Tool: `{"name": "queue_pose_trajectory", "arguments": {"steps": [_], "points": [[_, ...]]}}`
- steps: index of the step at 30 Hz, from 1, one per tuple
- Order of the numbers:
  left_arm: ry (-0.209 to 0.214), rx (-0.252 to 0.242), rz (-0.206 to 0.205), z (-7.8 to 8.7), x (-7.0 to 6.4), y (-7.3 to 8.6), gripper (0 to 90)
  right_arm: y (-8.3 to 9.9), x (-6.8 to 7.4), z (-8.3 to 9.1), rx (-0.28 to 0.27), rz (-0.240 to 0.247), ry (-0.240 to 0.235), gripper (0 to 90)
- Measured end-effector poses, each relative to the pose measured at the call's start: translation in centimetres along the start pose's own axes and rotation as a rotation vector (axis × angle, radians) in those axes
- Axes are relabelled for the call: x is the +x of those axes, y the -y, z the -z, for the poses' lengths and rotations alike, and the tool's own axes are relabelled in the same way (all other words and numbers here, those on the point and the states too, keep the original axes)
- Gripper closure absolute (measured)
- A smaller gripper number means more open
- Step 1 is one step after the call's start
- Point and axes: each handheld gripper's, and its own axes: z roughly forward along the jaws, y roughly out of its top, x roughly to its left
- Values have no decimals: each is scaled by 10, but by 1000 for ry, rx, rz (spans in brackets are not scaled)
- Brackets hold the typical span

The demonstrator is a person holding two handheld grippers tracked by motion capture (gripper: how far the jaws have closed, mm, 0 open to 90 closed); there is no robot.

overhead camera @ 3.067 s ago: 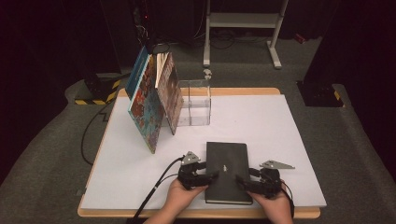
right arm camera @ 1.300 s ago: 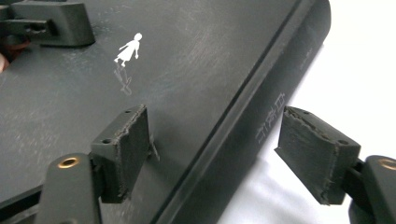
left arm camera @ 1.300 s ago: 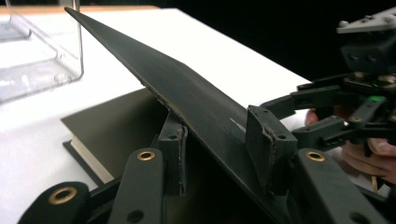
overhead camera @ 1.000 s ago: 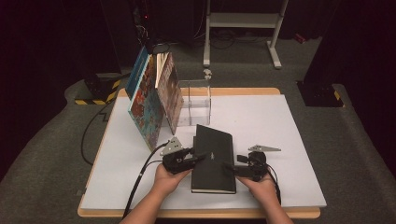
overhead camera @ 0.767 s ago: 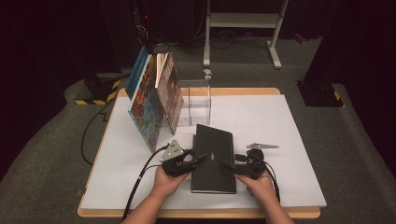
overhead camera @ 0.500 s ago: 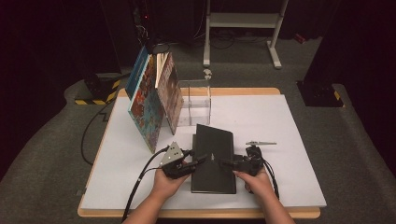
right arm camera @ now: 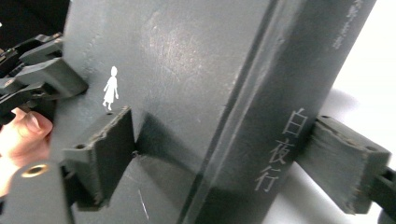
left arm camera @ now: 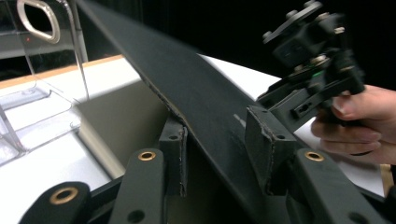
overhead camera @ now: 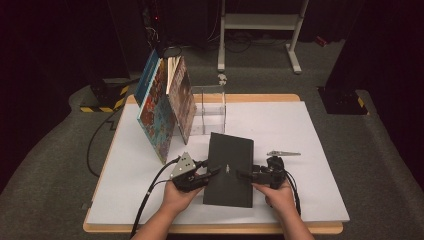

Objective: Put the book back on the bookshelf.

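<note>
A black hardcover book (overhead camera: pixel 229 169) is held at the near middle of the white table (overhead camera: pixel 300 130), its far end nearer the clear stand. My left gripper (overhead camera: pixel 212 172) is shut on its left edge, and my right gripper (overhead camera: pixel 245 175) is shut on its right edge. In the left gripper view the tilted book (left arm camera: pixel 196 88) runs between the jaws of the left gripper (left arm camera: pixel 217 154). In the right gripper view the right gripper (right arm camera: pixel 224 158) clamps the book (right arm camera: pixel 187 70) across its spine, one pad on the cover near a small white figure (right arm camera: pixel 111 87).
Several colourful books (overhead camera: pixel 165 107) lean together at the far left of the table. Just right of them stands a clear acrylic holder (overhead camera: pixel 210 107). A white metal frame (overhead camera: pixel 260 30) stands on the floor behind. A cable (overhead camera: pixel 150 195) trails off the near left.
The book has gone from lying flat at the front edge to being lifted, tilted and shifted left and away. Both grippers have closed in on its side edges.
</note>
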Motion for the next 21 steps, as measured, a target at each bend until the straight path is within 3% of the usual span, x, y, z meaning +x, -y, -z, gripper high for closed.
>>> {"name": "queue_pose_trajectory", "arguments": {"steps": [7, 16, 19, 21], "points": [[-19, -4, 8, -3, 0, -6, 605, -2, 22, 18, -100, 125, 116, 257], [-53, -8, -26, -8, -1, -16, 604, -6, 44, 39, -244, 263, 211, 386], [-42, -15, -37, -9, 0, -14, 603, -5, 48, 42, -254, 312, 240, 391], [-30, -16, -37, -8, 1, -12, 604, -3, 48, 42, -256, 318, 235, 397]]}}
